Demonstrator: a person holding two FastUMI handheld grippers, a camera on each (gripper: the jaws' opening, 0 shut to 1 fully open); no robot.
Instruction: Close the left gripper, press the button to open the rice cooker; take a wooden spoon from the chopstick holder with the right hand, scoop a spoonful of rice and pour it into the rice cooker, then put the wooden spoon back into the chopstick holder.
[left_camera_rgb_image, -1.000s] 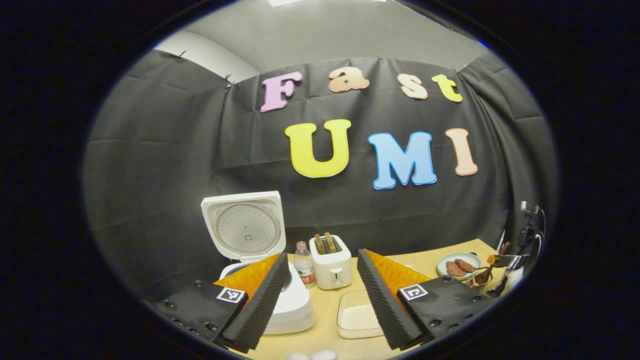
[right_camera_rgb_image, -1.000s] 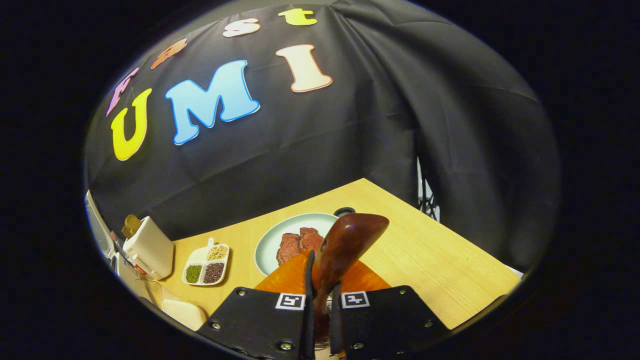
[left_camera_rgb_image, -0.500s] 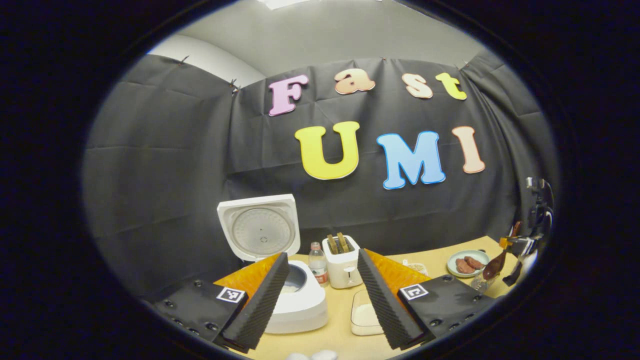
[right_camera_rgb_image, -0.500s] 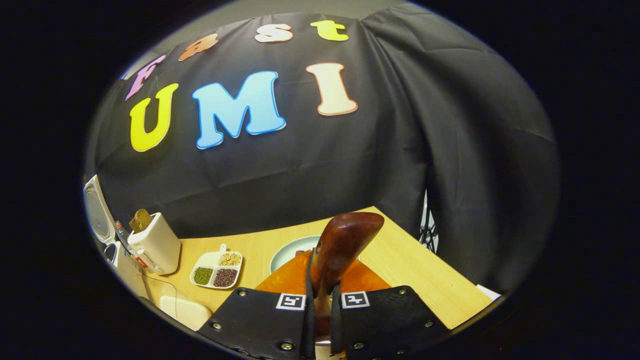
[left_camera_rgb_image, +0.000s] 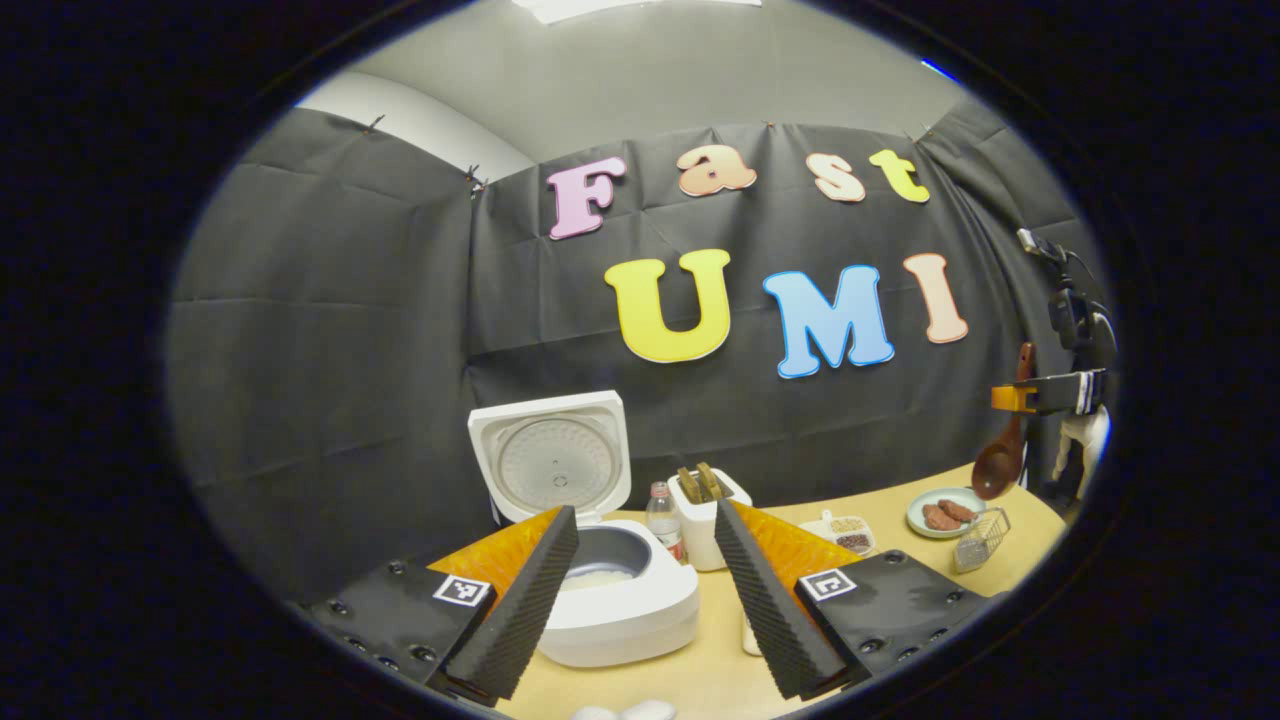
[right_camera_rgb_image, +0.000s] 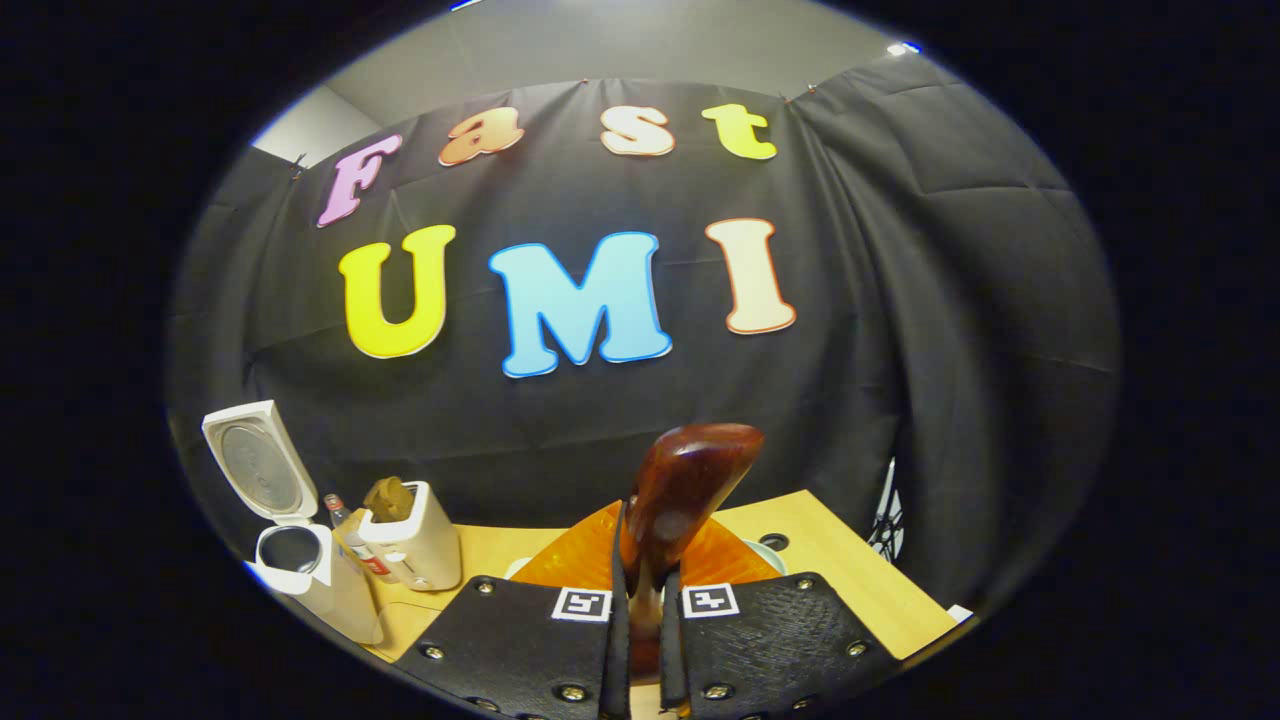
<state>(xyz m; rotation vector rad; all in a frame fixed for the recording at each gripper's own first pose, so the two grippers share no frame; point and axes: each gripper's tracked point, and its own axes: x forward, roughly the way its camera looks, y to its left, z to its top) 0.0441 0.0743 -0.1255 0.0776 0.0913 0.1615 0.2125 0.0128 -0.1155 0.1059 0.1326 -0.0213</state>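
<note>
Spoon up and clear: the right gripper (right_camera_rgb_image: 640, 600), fingers clamped on the handle of the wooden spoon (right_camera_rgb_image: 685, 490), has risen well above the tabletop (right_camera_rgb_image: 850, 570) over the last sec. In the left gripper view the spoon (left_camera_rgb_image: 1000, 465) now hangs bowl-down, high over the wire chopstick holder (left_camera_rgb_image: 982, 540) at the right edge, where half a sec ago it sat just above it. Extraction step looks done; next, by the task, comes the scoop of rice.

The left gripper (left_camera_rgb_image: 640, 590), jaws apart and holding nothing, has pulled back, so the rice cooker (left_camera_rgb_image: 620, 600) now shows whole: lid up, inner pot exposed w/ a pale layer at the bottom, poss. rice, though it's too small to be sure. Button step is evidently complete.

Around: a small bottle (left_camera_rgb_image: 663, 508) and a toaster (left_camera_rgb_image: 706, 505) w/ bread in its slots stand just right of the cooker toward the back edge. A divided dish of grains (left_camera_rgb_image: 845, 532) and a plate w/ meat (left_camera_rgb_image: 945, 513) lie further right, near the holder. A pale container (left_camera_rgb_image: 748, 638) shows as a sliver, mostly hidden behind the left gripper's own finger; likely the rice source, but can't tell.

In the way: the toaster and bottle crowd the cooker's right side, on the spoon's probable route, and the raised lid blocks any approach from behind.
</note>
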